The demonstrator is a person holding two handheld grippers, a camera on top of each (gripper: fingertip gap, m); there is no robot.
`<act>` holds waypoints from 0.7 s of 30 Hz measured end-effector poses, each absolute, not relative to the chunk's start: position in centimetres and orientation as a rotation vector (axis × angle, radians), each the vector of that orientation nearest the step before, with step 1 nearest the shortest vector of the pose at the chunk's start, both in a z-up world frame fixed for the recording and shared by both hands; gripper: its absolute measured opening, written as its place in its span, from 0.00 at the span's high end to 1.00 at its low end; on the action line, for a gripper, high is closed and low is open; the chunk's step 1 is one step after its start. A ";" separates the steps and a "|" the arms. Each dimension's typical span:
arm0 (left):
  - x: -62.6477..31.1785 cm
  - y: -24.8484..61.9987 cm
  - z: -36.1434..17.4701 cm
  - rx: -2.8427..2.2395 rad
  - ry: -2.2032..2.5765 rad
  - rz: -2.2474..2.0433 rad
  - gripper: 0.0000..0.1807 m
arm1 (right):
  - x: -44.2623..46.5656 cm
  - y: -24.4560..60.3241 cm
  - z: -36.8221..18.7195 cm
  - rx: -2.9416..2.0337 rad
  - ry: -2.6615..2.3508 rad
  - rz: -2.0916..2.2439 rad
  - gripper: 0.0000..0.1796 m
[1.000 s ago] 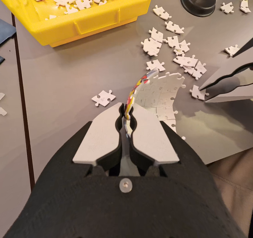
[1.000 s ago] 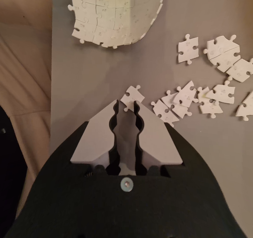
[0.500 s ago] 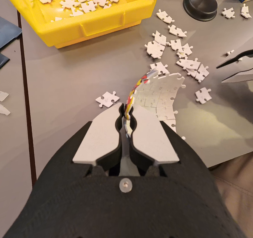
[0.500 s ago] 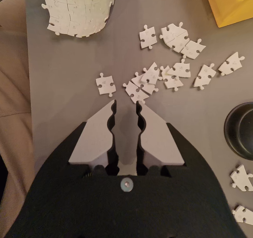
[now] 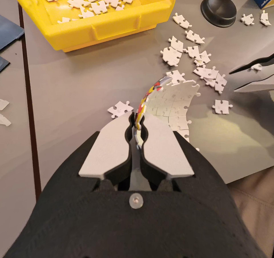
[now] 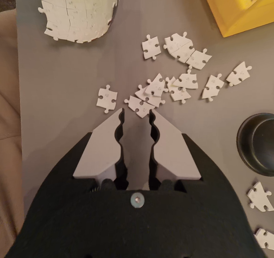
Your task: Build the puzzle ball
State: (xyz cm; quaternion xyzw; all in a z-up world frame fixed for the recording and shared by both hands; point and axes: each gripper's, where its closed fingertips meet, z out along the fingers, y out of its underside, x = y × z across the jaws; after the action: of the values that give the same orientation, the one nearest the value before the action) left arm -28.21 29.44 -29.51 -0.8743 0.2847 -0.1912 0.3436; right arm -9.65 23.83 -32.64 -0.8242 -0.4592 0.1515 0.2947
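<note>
A gray table [image 5: 89, 76] fills most of the frame. A dark line [image 5: 28, 87] runs down its left side. Warm light shines on it.

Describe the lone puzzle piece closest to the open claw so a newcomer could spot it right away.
Start at the curved, half-built puzzle shell at the grey table's near edge. Move toward the open right claw; just off its left fingertip lies one white piece. Unlike the overlapping heap beside it, it lies flat, alone, touching nothing.
</note>
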 end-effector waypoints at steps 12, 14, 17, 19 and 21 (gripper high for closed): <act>-29.3 29.7 -29.8 -2.293 0.702 -0.531 0.97 | -10.7 26.6 -32.8 -2.206 -1.065 0.422 0.78; -29.3 29.8 -29.8 -2.290 0.700 -0.539 0.97 | -11.0 27.1 -32.8 -2.189 -1.062 0.408 0.78; -29.3 29.8 -29.8 -2.289 0.695 -0.548 0.97 | -11.5 27.5 -33.1 -2.186 -1.069 0.407 0.80; -29.4 29.9 -29.9 -2.289 0.694 -0.553 0.97 | -11.4 27.7 -33.8 -2.207 -1.083 0.378 0.83; -29.5 29.9 -29.9 -2.292 0.689 -0.557 0.97 | -11.3 27.5 -34.2 -2.222 -1.086 0.389 0.86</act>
State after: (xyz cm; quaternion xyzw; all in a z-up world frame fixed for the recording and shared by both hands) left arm -29.49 29.87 -29.92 -0.8786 0.2643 -0.2136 0.3356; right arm -11.34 27.50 -34.18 -0.8426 -0.4120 0.1477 0.3137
